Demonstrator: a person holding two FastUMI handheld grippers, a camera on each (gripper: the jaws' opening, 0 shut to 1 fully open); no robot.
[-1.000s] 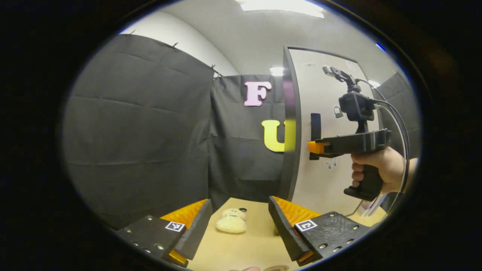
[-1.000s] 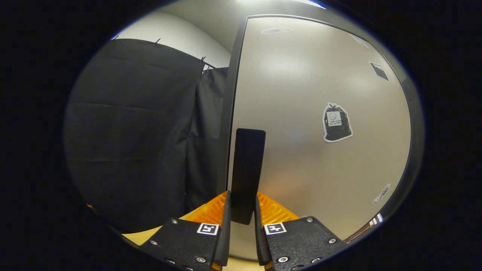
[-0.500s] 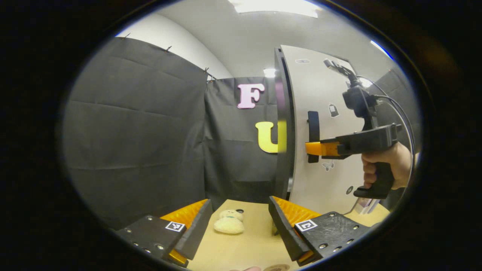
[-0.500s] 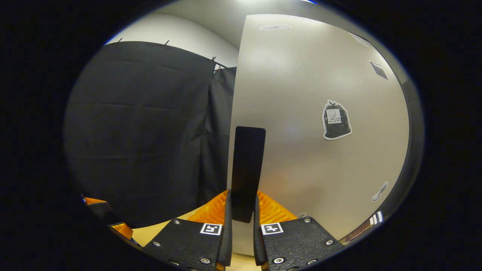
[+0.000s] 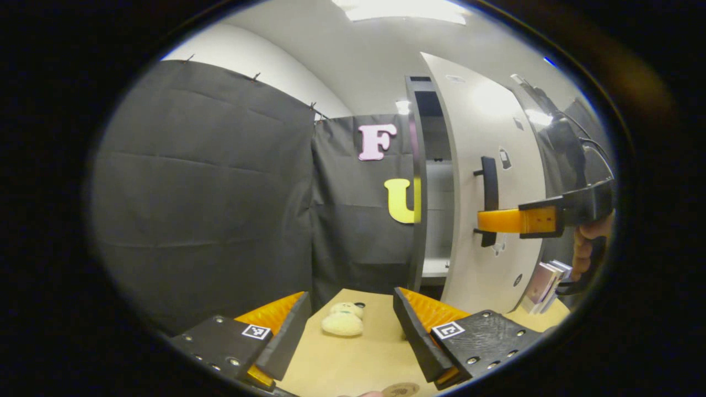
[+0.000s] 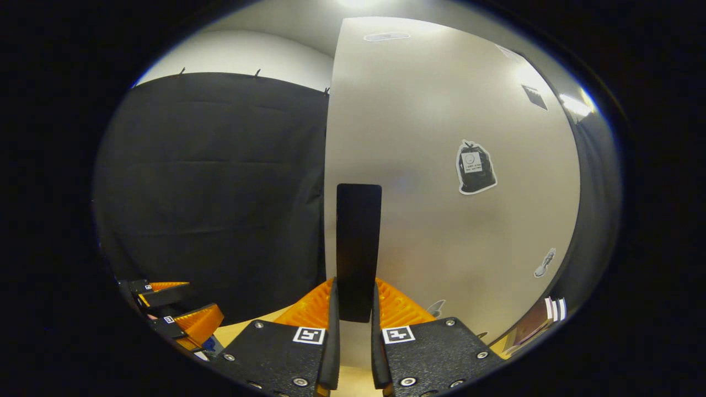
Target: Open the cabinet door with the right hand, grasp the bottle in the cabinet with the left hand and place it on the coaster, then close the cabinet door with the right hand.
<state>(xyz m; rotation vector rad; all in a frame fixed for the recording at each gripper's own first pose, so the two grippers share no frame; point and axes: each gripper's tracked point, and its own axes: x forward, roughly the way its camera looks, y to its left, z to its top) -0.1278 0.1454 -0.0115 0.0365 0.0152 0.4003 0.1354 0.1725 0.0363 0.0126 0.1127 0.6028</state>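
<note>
A pale wooden worktop carries a small cream plush toy near its far edge. A round coaster lies at the near edge. The cabinet stands on the worktop at the right, with some books leaning beside it.

I'm seeing the cabinet door blocking most of the cabinet interior. Frame edge is cutting the coaster and the hand. Door stickers are reading too small.
</note>
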